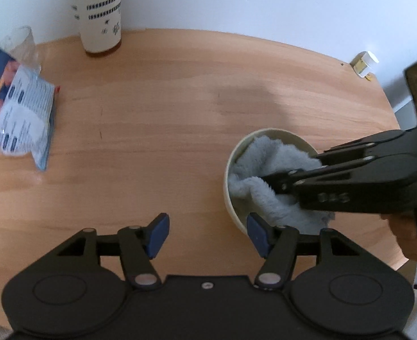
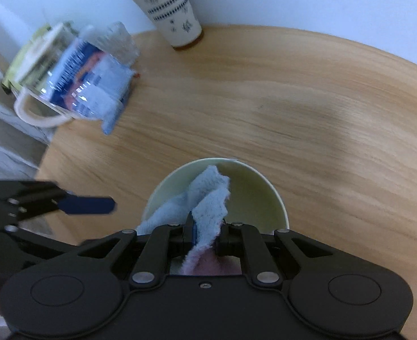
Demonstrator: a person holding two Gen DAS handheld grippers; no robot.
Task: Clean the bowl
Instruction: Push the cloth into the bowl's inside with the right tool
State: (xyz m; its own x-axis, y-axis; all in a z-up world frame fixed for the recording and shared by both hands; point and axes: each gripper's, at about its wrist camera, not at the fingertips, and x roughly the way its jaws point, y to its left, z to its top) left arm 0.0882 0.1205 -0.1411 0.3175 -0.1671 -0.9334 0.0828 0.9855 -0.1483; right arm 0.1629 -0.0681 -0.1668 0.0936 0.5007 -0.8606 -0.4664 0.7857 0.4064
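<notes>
Far left of the table (image 1: pixel 180 90) lies a plastic-wrapped packet (image 1: pixel 18 113), w/ a tall patterned tumbler (image 1: pixel 100 11) standing upright behind it near the wall; neither is part of the job. Moving right, the left gripper (image 1: pixel 207 236) hangs over bare wood w/ its jaws spread apart and nothing between the blue pads (image 1: pixel 159 235); its right-hand pad sits just beside the bowl's near wall, though whether it actually touches is hard to say from the left wrist view. Next comes the bowl (image 1: pixel 232 198), pale cream, sitting right of centre toward the front edge of the table, upright, mouth facing up, so its axis runs vertical; being round, it has no real long axis across the table. Inside it sits the cloth (image 1: pixel 265 170), a fluffy light-blue rag bunched up, 1 corner poking up toward the rim, another fold spilling over the near side. Furthest right, the right gripper (image 2: pixel 205 236) is clenched on that cloth, w/ the rag pinched betw. its 2 fingers and pushed down into the bowl from the right at a steep slant. Judging by this, the wiping step is in hand: rag in, bowl not braced. Next move prob. calls for sweeping the cloth round the inner wall, and since the light bowl may slide or tip, the left gripper likely needs to steady the rim first.
</notes>
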